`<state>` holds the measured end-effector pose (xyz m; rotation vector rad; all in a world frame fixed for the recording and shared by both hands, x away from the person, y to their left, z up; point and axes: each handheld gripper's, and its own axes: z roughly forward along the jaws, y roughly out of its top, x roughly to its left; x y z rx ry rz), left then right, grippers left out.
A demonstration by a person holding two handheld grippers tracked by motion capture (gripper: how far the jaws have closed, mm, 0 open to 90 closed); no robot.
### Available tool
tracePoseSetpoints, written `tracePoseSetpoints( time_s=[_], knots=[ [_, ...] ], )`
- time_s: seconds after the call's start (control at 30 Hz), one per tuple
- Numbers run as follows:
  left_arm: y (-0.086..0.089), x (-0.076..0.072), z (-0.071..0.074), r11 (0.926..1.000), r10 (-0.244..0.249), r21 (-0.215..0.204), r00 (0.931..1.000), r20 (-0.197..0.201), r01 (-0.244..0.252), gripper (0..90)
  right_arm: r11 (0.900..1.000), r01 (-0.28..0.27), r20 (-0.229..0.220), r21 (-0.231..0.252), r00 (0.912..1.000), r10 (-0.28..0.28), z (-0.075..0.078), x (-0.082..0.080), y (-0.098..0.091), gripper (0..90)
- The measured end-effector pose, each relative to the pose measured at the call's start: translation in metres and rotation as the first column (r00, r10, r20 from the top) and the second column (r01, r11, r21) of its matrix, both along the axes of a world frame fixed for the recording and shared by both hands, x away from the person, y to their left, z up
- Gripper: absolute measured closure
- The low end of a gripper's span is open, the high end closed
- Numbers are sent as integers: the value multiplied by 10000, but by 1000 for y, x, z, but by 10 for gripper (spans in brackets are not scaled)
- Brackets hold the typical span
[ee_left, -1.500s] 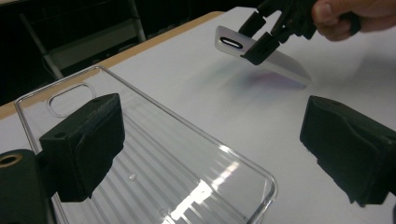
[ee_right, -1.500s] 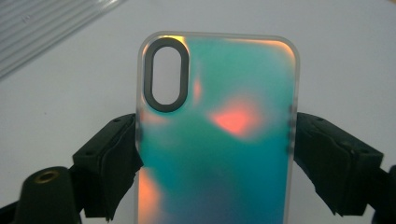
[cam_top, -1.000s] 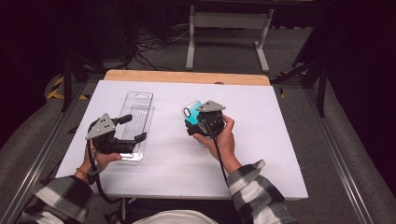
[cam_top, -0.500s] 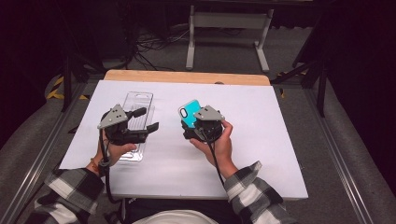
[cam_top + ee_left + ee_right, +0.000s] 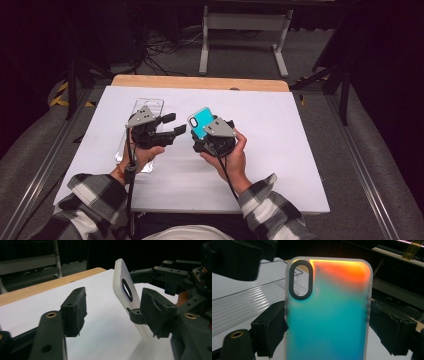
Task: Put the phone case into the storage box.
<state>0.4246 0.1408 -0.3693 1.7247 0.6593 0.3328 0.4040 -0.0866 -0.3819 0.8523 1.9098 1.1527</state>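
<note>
A teal phone case (image 5: 201, 122) with a frosted rim is held upright above the white table (image 5: 300, 150), and my right gripper (image 5: 201, 131) is shut on its lower sides. In the right gripper view the case (image 5: 329, 315) glows teal to orange between that gripper's (image 5: 328, 327) two pads. My left gripper (image 5: 174, 125) hovers just left of the case, open; its jaws have just been closing with nothing pressed between them. In the left gripper view the case (image 5: 122, 282) stands edge-on just ahead of my left gripper (image 5: 113, 312), close to its right-hand pad (image 5: 155, 312).
A clear plastic tray (image 5: 147, 107) lies on the table's left part, under and behind the left hand; it also shows as ribbed clear plastic (image 5: 244, 305) in the right gripper view. A wooden strip (image 5: 200, 82) runs along the table's far edge. Metal frame legs stand beyond it.
The left gripper has travelled right, from over the clear tray to beside the case, and its jaws have narrowed. The right gripper has shifted the case slightly left.
</note>
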Motion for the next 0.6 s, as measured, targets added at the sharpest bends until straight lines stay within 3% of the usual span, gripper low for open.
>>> tracePoseSetpoints(
  time_s=[0.2,0.33,0.6],
  knots=[
    [-8,4,-2,9999,-128,84,9998,-150,129,479,9998,34,215,-183,9998,-30,-1,-3,3,168],
    [-8,7,-3,9998,-171,-90,9993,-329,168,569,9996,32,338,-294,9994,-22,-1,-5,5,168],
    [-11,10,-7,9975,-443,-573,9970,-627,407,608,9994,174,616,-295,9980,-155,-2,-7,8,169]
  ],
)
